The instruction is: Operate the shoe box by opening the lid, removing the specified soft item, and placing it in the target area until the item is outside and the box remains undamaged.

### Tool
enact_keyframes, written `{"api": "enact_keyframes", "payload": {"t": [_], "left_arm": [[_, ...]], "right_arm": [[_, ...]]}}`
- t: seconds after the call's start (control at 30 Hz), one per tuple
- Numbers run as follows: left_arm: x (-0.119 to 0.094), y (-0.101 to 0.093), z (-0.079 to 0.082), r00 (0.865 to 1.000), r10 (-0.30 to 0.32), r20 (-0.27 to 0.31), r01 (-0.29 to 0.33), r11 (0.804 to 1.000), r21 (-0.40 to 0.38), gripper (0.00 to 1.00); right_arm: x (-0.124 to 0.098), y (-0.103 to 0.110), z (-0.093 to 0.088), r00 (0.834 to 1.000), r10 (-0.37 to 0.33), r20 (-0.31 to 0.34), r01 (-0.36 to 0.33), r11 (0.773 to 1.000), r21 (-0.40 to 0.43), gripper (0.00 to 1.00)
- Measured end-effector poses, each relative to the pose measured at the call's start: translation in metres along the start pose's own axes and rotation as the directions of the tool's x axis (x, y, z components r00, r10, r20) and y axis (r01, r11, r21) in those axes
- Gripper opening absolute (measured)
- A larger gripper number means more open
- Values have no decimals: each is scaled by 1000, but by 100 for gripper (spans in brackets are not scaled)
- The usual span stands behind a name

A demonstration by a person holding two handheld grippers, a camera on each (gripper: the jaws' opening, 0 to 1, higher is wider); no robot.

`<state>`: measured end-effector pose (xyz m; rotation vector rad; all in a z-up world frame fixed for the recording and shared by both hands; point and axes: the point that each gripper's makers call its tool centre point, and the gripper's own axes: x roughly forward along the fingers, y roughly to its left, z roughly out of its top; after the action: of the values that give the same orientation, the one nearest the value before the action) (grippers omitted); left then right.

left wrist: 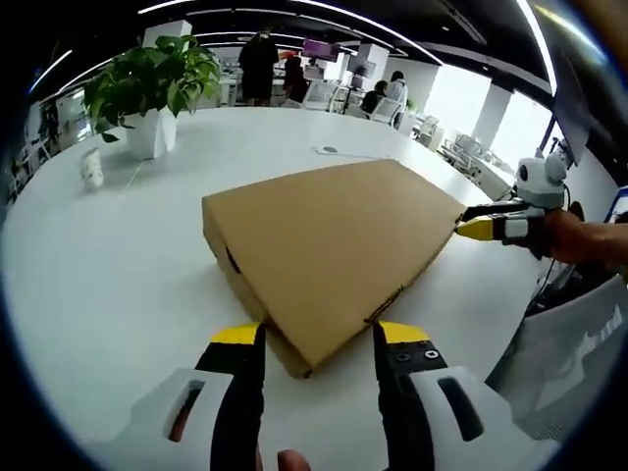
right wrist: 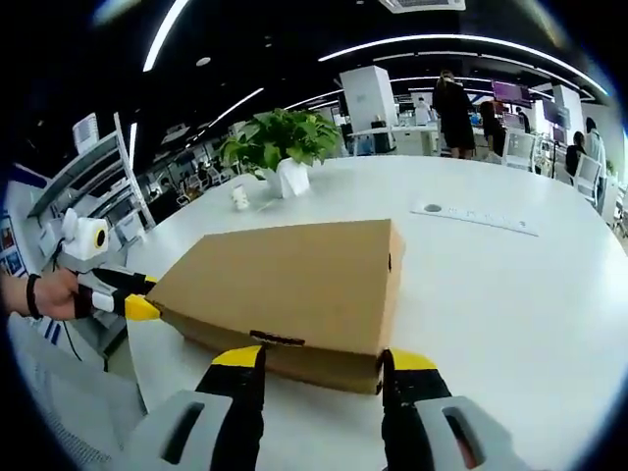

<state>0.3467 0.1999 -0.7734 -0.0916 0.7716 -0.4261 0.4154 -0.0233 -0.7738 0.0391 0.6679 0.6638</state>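
Closed cardboard shoe box (left wrist: 329, 250) lies on white surface (left wrist: 118, 294). Left gripper (left wrist: 319, 339) jaws apart, straddling its 6 o'clock corner; right gripper (right wrist: 322, 361) likewise spread at box edge.

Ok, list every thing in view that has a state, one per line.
shoe box: lid closed, flat on the table.
left gripper: open, jaws either side of a box corner.
right gripper: open, at the box's edge.
potted plant: upright.
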Motion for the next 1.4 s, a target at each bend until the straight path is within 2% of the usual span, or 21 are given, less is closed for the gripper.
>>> {"api": "enact_keyframes", "payload": {"t": [0.43,0.77,1.4], "left_arm": [[-7,3,8,1000,10,27,-10,1000,-13,42],[-19,1,21,998,14,61,-13,1000,-8,41],[-29,-2,37,996,9,88,-14,998,54,39]], "right_arm": [[-6,2,9,1000,5,15,-6,1000,23,41],[-12,4,24,999,6,49,-8,999,32,38],[-18,3,49,996,-7,94,4,999,31,36]]}}
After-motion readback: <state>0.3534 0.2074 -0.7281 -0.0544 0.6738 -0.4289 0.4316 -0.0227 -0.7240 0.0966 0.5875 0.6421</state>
